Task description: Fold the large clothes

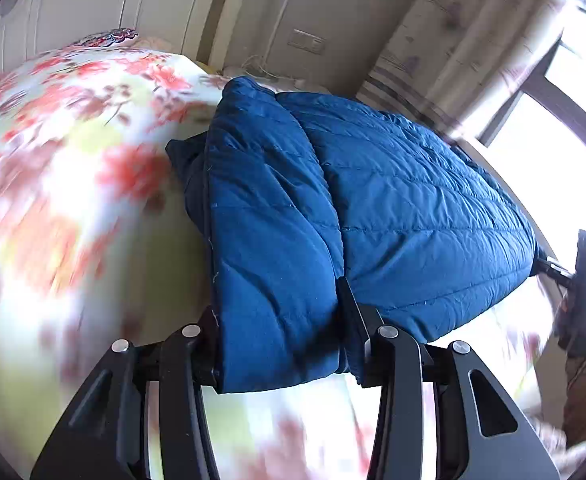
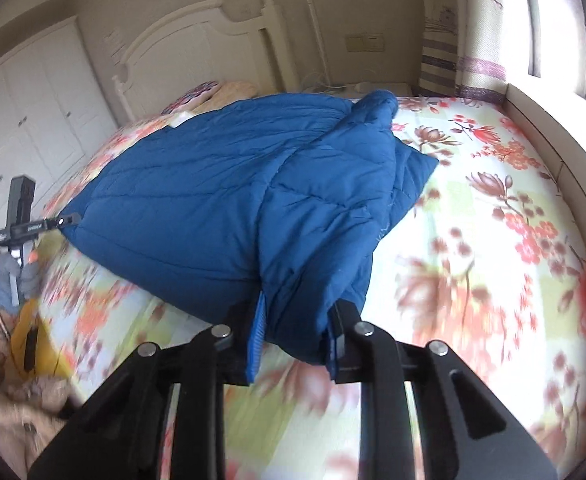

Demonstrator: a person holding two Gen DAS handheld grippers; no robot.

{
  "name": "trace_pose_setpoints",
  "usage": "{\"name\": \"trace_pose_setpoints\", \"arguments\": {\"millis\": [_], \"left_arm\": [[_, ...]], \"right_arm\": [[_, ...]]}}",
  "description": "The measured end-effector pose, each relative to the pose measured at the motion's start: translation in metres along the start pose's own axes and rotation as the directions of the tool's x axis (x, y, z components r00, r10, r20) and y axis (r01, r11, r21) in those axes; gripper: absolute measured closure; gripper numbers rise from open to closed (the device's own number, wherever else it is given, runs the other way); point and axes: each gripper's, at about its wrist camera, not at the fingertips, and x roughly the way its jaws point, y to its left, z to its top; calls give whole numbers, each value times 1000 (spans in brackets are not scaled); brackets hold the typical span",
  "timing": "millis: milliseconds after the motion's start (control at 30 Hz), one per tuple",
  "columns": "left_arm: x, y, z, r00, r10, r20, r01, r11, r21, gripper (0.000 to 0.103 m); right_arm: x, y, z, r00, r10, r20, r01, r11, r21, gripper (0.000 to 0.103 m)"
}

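Jacket [image 1: 373,200], blue, quilted, lies on the bed [image 2: 493,200], folded over on itself, and spans between my two tools along the bed's near edge. Sheet is floral, red and pink on pale green and white.

Left tool [image 1: 281,344]: jaws partly closed on a thick fold at the jacket's near corner. Padding bulges between the fingers [image 1: 353,304], pressed from both sides. I read that as a firm hold.

Right tool [image 2: 293,340]: jaws drawn close around the jacket's other near corner. A bunched blue fold and a strip of ribbed cuff sit between the fingers [image 2: 345,316]. Also gripped.

From the left wrist view, the right tool shows at the jacket's far side, clipped to its edge. From the right wrist view, the left tool shows likewise at the opposite edge, with a gloved hand [image 2: 21,276] on its handle.

Beyond the jacket: white headboard [image 2: 197,40] and pillows [image 2: 213,94]. Wardrobe [image 2: 33,112] beside the headboard. Curtain [image 2: 481,40] and window [image 1: 573,100] on the bed's other side.

Sheet near both tools is blurred.
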Motion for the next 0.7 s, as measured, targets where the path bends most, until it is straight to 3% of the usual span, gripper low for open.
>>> {"name": "trace_pose_setpoints", "arguments": {"millis": [133,200,267,300,333,433,500,533,567,633,700], "left_arm": [[-43,-14,-60,1000,-17,-1,17,1000,18,63],[-57,-16,-80,1000,-11,11,11,1000,11,56],[-59,-14,-85,1000,12,24,-12,1000,4,43],[-60,-14,-83,999,34,27,-34,999,2,29],[-63,-14,-80,996,78,37,-78,997,-6,24],[-101,-24,-66,964,186,188,-185,982,-21,12],[-135,-40,-51,892,252,376,-258,966,-36,8],[-142,-46,-42,872,254,418,-265,964,-32,8],[-144,-57,-24,865,245,438,-267,964,-13,7],[-129,-81,18,871,252,421,-291,956,30,7],[-105,-110,56,863,269,428,-335,938,85,4]], "right_arm": [[-41,18,-55,999,43,-6,-43,999,1,79],[-55,23,-80,998,59,0,-59,998,26,75],[-62,22,-89,999,32,1,-32,999,44,53],[-66,20,-88,1000,18,-8,-18,998,52,48],[-75,19,-85,1000,-27,11,26,998,57,43],[-114,16,-57,978,-132,160,117,988,97,35],[-126,24,-29,960,-150,238,133,987,87,29],[-123,36,-9,955,-146,256,137,989,54,29],[-114,47,10,957,-137,255,135,991,22,29],[-86,73,50,961,-124,249,134,991,-23,29],[-53,99,84,964,-114,239,133,989,-67,29]]}}
